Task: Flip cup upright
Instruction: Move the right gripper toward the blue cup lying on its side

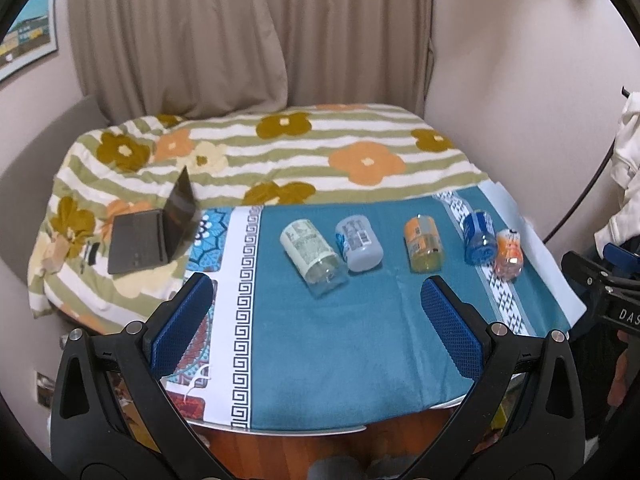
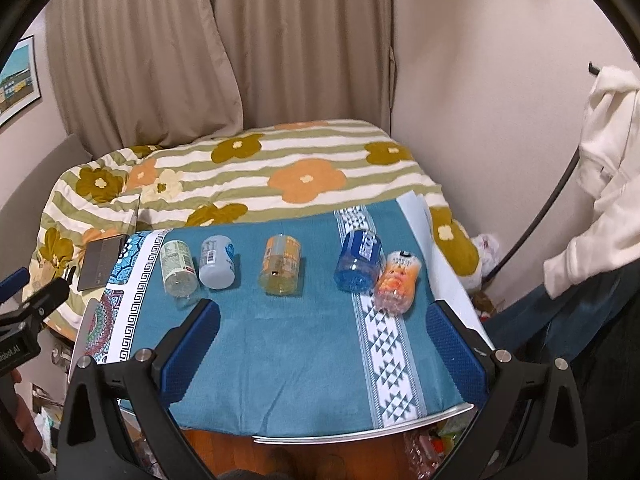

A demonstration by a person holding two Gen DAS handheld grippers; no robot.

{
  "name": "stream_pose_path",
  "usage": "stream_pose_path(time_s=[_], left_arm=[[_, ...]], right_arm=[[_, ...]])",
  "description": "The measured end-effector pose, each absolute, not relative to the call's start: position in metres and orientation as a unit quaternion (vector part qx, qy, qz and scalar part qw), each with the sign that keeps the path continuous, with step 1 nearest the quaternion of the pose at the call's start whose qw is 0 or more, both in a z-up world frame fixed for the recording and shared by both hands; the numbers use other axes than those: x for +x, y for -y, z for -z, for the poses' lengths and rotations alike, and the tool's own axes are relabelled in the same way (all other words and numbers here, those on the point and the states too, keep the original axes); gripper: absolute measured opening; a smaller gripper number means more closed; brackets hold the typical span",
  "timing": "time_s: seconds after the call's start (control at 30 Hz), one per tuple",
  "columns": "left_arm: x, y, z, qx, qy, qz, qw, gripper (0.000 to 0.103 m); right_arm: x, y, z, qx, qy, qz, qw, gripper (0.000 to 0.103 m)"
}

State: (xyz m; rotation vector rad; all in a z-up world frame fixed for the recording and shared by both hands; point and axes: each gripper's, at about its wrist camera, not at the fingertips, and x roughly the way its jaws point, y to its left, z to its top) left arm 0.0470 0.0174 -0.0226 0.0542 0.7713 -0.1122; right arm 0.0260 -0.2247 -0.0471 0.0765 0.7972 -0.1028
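Judged the approach step: 5 cups (image 1: 313,255) lying sideways on the teal-clothed surface (image 1: 340,344), in front of the flowered bed (image 1: 280,152), both left claw (image 1: 316,320) and right claw (image 2: 324,344) spread apart and empty, needing descent onto 1 cup.

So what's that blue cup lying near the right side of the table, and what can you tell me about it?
The blue cup looks like clear blue plastic with a blue-and-white printed label wrapped round it. It lies on its side on the teal cloth, partly over the white patterned stripe, with the end nearer the cameras see-through. It is second from the right in a row of five toppled cups, and the orange-pink cup leans against or touches its right side. Neither gripper touches it.
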Motion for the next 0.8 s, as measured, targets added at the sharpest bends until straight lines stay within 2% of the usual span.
stream_pose_path(time_s=[0.6, 0.73, 0.8], left_arm=[[0.116, -0.008, 0.096, 0.027, -0.478, 0.034, 0.877, 0.103], [0.140, 0.011, 0.106, 0.030, -0.499, 0.029, 0.866, 0.103], [0.153, 0.021, 0.111, 0.035, -0.505, 0.024, 0.862, 0.103]], right_arm=[[0.107, 0.265, 0.107, 0.084, -0.469, 0.047, 0.878, 0.102], [0.140, 0.281, 0.126, 0.088, -0.496, 0.031, 0.863, 0.091], [0.157, 0.290, 0.134, 0.089, -0.507, 0.026, 0.857, 0.090]])
